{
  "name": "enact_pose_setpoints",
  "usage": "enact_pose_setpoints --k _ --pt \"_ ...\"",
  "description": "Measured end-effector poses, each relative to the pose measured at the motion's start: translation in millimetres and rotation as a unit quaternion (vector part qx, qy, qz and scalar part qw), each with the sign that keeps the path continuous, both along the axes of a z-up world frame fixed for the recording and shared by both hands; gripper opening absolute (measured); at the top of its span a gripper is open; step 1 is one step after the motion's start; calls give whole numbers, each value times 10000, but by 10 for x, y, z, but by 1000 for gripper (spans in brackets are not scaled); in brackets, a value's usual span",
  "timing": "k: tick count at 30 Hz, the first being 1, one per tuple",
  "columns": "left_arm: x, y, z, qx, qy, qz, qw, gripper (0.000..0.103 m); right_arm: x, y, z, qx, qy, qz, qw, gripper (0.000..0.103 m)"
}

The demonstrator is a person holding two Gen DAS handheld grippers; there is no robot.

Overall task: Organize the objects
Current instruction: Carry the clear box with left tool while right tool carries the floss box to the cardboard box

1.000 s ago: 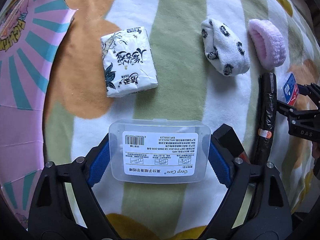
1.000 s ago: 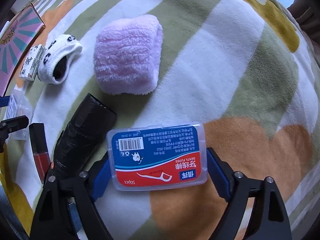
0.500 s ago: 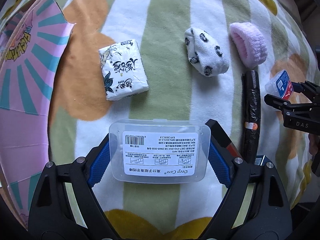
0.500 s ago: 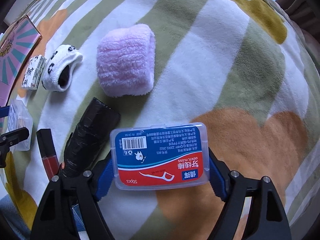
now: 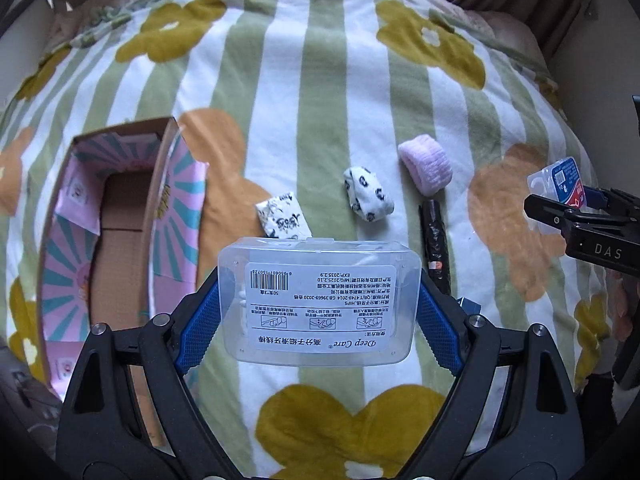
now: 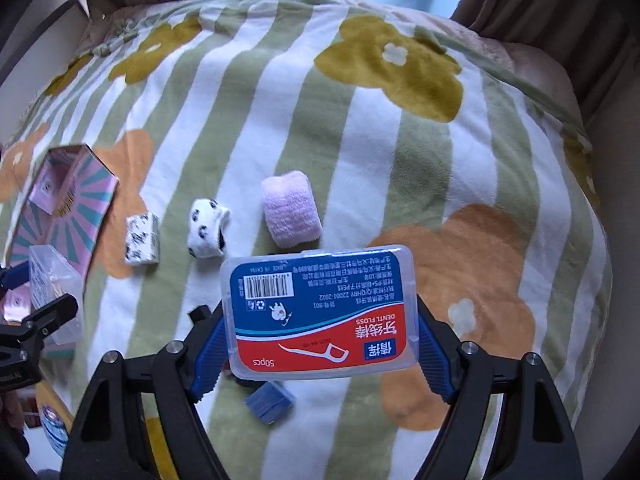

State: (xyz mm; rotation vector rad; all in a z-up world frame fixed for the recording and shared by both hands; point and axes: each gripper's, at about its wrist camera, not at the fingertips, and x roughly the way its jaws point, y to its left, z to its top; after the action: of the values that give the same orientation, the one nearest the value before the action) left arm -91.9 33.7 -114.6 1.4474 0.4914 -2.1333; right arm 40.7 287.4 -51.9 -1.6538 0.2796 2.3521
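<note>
My left gripper (image 5: 318,316) is shut on a clear floss box with a white label (image 5: 320,300), held high above the blanket. My right gripper (image 6: 320,328) is shut on a floss box with a blue and red label (image 6: 320,312), also lifted well off the bed. An open pink and teal cardboard box (image 5: 120,224) lies to the left. On the blanket lie a tissue pack (image 5: 283,218), a white spotted sock (image 5: 368,194), a pink fluffy roll (image 5: 426,164) and a black roll (image 5: 434,236). The right gripper with its box (image 5: 560,184) shows at the left view's right edge.
The striped flower blanket (image 6: 360,128) covers the bed, with brown curtains (image 6: 560,0) behind. A small blue object (image 6: 268,400) lies under the right gripper. The left gripper's box (image 6: 52,280) shows at the right view's left edge, beside the cardboard box (image 6: 64,200).
Both grippers have risen far above the blanket with their floss boxes still held. The objects below look much smaller, and the open cardboard box's inside has come into view.
</note>
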Motion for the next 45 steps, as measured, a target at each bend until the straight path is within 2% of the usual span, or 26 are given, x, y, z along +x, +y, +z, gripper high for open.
enact_pose_setpoints --k 3,7,10,17,27,31,37,45 --pt "103 -55 343 -260 64 -237 9994 87 -58 -329 235 30 165 -362 9992 78" --pt "253 -96 666 -374 194 -385 9984 87 69 -760 515 93 372 -457 9982 78" --pt "391 -103 838 -362 357 -445 9977 87 214 -988 618 -113 413 -618 9972 78" --pt "668 -70 827 -354 435 -567 9968 87 482 -1272 720 43 558 -792 9953 78" --pt "856 -203 931 -375 554 -496 9965 87 510 -1398 838 180 605 -699 9956 78" --pt "952 -366 983 -412 570 -273 9972 87 391 -1491 874 232 621 -490 9966 78" --pt "1259 -708 1016 -386 543 358 9971 87 41 -1733 981 253 763 155 9966 78" --pt "1775 -1115 952 -379 359 1346 9895 87 -652 -2238 1064 98 894 1334 9870 78"
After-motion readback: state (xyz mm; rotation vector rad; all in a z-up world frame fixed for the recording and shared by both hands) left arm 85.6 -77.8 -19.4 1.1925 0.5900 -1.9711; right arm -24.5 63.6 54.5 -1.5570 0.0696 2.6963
